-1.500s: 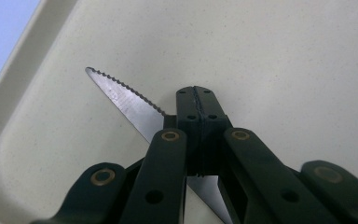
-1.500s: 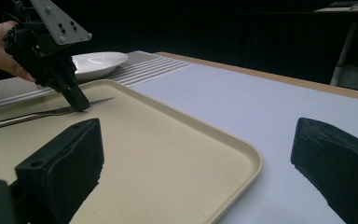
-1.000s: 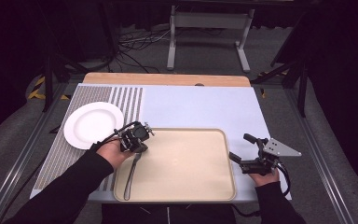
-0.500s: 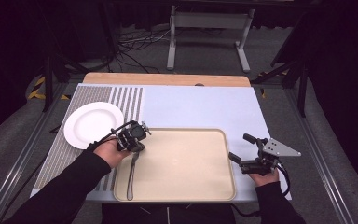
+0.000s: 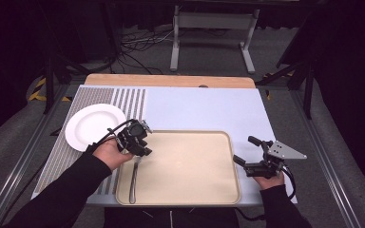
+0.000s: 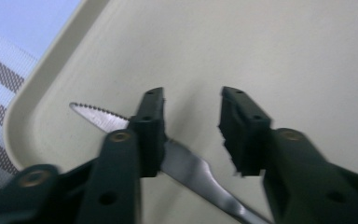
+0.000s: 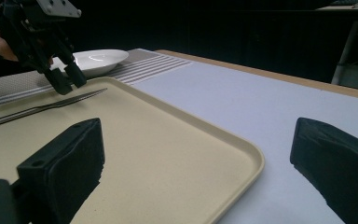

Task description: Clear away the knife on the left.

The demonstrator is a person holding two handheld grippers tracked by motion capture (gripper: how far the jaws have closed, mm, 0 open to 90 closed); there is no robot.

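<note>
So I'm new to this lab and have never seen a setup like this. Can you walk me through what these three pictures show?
No robot here: a person holds a two-jaw tool in each hand.

The high view looks down from above on a table. On it lie a beige tray, with a table knife along its left side, and a white plate on a striped mat.

The other two pictures come from cameras riding on the tools, looking along their black jaws. The left hand-held gripper hangs over the knife's serrated blade, jaws open, one jaw in front of the blade, nothing clamped. The right hand-held gripper is open too, holds nothing, and sits at the tray's right rim.
</note>
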